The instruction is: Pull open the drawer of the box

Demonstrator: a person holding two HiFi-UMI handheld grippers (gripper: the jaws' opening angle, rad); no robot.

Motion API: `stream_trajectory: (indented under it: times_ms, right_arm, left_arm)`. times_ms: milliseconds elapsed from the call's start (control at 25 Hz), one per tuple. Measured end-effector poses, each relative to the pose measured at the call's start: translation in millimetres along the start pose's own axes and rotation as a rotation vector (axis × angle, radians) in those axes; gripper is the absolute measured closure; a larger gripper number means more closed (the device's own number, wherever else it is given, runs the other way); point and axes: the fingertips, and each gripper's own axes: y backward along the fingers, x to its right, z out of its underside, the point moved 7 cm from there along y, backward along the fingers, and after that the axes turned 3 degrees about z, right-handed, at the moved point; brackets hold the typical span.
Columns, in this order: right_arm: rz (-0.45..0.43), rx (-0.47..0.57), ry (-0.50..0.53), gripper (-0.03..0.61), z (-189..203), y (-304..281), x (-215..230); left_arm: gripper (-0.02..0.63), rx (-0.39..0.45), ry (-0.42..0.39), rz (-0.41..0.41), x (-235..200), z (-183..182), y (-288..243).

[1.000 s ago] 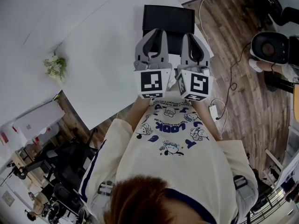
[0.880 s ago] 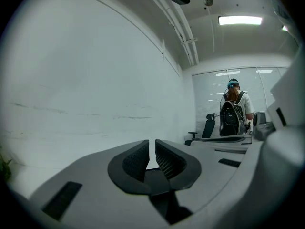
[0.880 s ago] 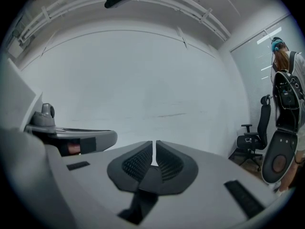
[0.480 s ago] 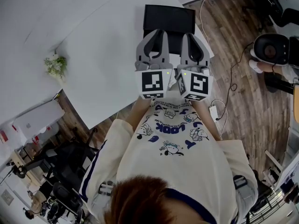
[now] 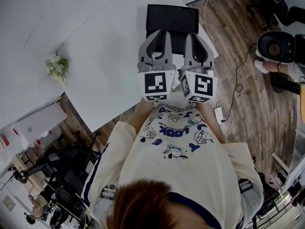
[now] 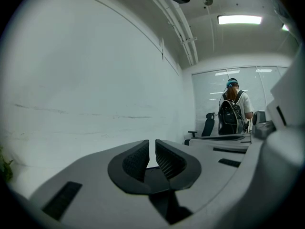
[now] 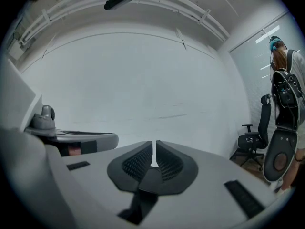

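Observation:
A black box (image 5: 171,19) stands on the white table (image 5: 105,56) at its far right edge; I cannot make out its drawer. Both grippers are held side by side close to the person's chest, in front of the box. Seen from the head view, the left gripper (image 5: 161,33) and the right gripper (image 5: 192,36) overlap the box's near side. The left gripper (image 6: 152,146) is shut with nothing between its jaws and faces a white wall. The right gripper (image 7: 154,148) is also shut and empty, and faces the same wall. Neither gripper view shows the box.
A small green plant (image 5: 56,67) sits at the table's left edge. A power strip with a cable (image 5: 220,114) lies on the wood floor to the right. A person with a backpack (image 6: 232,113) and an office chair (image 7: 252,140) stand further off.

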Motion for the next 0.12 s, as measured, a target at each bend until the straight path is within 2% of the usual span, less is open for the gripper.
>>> stream_trajectory:
  times_ms: [120]
  right_arm:
    - [0.002, 0.005, 0.001, 0.535, -1.1, 0.4, 1.8]
  left_arm:
    - [0.565, 0.003, -0.002, -0.001, 1.5, -1.3, -0.6]
